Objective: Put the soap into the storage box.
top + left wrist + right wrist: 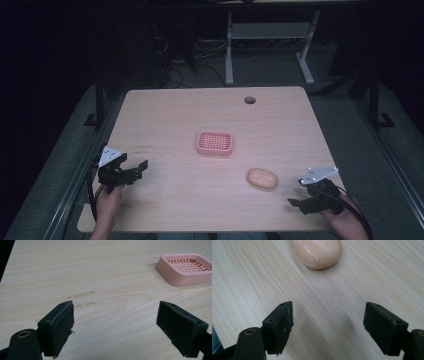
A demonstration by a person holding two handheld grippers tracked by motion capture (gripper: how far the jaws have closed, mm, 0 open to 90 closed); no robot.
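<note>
A pink slotted soap dish (215, 143) sits near the middle of the wooden table (175, 110); the left gripper view shows the dish (186, 268) at the upper right. A peach bar of soap (262, 178) lies in front and to the right of it. My left gripper (139, 169) rests at the table's left edge, open, with bare wood between its pads (60, 327). My right gripper (296, 196) is at the front right, open and empty, a short way from the soap (318, 252), which lies ahead of its jaws.
A round cable hole (249, 100) is in the table's far side. Beyond the table stands a white desk frame (267, 37) on a dark floor. Faint scuff marks (83, 297) show on the wood ahead of the left gripper.
</note>
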